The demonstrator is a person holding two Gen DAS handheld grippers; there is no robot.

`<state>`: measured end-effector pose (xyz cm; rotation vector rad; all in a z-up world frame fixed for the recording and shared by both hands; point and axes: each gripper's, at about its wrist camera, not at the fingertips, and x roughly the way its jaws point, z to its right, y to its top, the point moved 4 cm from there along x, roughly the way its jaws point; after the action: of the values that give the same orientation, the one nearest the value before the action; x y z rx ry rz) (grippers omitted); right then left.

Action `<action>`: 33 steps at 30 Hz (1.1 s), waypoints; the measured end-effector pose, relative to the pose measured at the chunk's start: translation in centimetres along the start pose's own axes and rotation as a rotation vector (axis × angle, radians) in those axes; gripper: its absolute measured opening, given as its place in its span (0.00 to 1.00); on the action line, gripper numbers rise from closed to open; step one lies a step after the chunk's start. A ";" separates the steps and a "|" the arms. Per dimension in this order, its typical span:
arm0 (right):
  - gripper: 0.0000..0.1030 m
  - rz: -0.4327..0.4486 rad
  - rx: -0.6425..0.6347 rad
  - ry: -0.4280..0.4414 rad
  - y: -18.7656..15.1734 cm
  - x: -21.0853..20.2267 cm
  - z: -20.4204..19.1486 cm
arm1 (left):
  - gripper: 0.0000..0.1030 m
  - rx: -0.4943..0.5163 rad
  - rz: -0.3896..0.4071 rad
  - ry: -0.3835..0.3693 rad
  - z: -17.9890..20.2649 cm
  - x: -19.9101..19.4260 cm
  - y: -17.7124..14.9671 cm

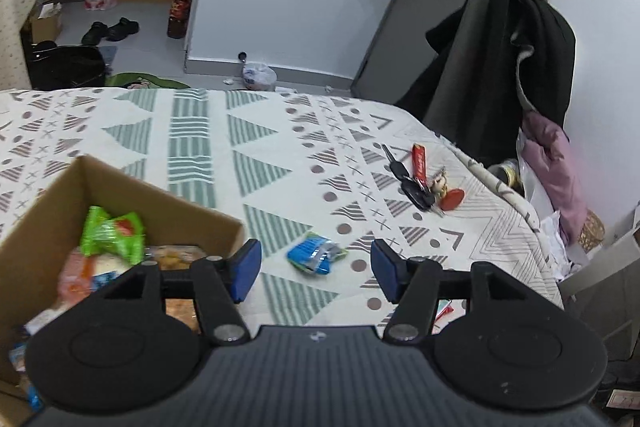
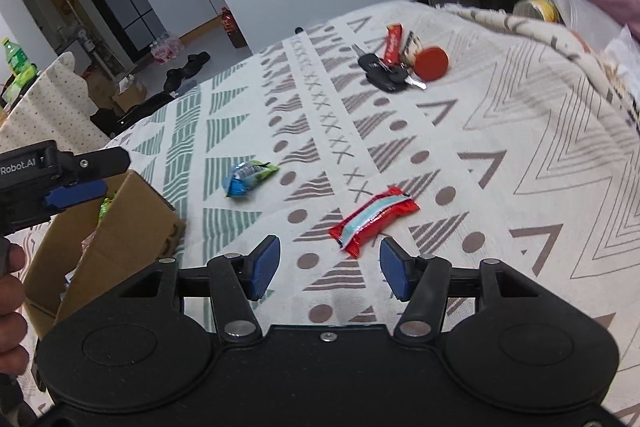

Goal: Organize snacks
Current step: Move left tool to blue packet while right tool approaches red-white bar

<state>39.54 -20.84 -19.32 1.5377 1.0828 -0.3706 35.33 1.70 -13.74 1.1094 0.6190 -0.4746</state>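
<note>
right gripper [image 2: 326, 269] jaws wide, empty – red snack [image 2: 374, 223] just ahead | left gripper [image 1: 316, 269] likewise (blue snack [image 1: 316, 253] between) | box [image 1: 52, 211]

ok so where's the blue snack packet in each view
Left wrist view: blue snack packet lies low centre, between the open fingers of the left hand-held gripper.
Right wrist view: it lies left of centre, beyond the cardboard box.
Shared landmark: the keys.

We noted a table under a patterned cloth [image 2: 500, 147]. On it lay a cardboard box [image 1: 120, 187], a blue-green snack packet [image 1: 316, 258], a red snack packet [image 2: 374, 221] and a key bunch [image 2: 396, 61], all apart.
</note>
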 end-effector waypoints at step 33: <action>0.51 -0.059 0.013 -0.022 2.7 9.0 1.6 | 0.57 0.115 -0.169 0.109 2.4 14.7 -2.1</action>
<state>46.86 -18.23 -24.77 1.5121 1.1118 -0.4347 45.44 -2.04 -24.24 1.2028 0.7937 -0.6038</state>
